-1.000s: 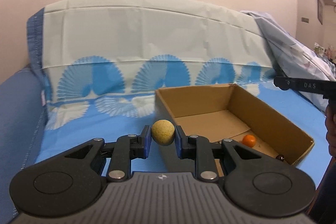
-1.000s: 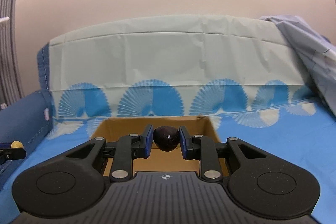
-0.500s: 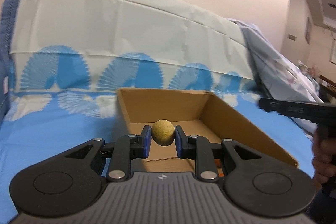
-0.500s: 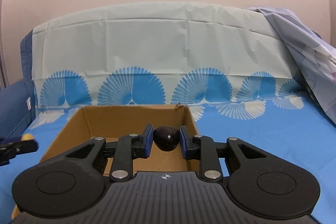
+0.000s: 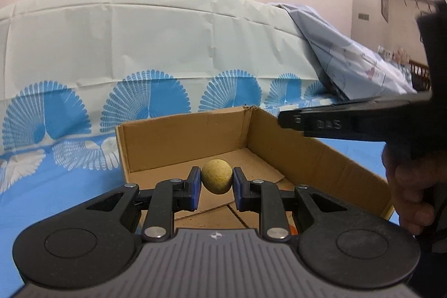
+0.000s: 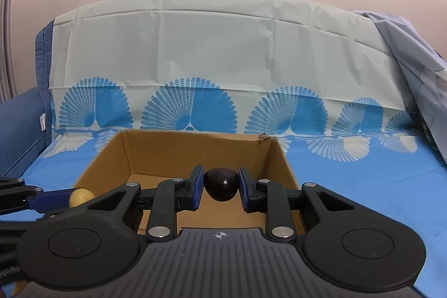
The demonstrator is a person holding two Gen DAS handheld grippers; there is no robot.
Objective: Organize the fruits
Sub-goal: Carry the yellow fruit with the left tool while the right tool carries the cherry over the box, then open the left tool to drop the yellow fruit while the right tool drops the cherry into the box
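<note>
Fingers [image 5: 194,188] of the left gripper [image 5: 216,187] squeeze a round yellow-brown fruit [image 5: 216,180] from both sides, and it hangs above the open cardboard box [image 5: 184,141]. On the right gripper [image 6: 220,190], the fingers [image 6: 197,190] pinch a dark purple fruit [image 6: 221,184] over the same box [image 6: 195,150]. Both black gripper bodies cover the near part of the box, so most of its floor is hidden. A small orange bit peeks out under the left gripper, too hidden to name. In the left wrist view the right gripper [image 5: 335,123] reaches in from the right side, level, with the right hand [image 5: 410,186] wrapped round its handle and partly cut off by the edge. In the right wrist view the left gripper [image 6: 36,196] pokes in low on the left with its yellow-brown fruit [image 6: 81,196]. The box sits on a blue cloth [image 6: 363,186] with fan shapes, which also runs up the back behind it. A pale blue sheet [image 5: 349,60] is bunched up on the right.
</note>
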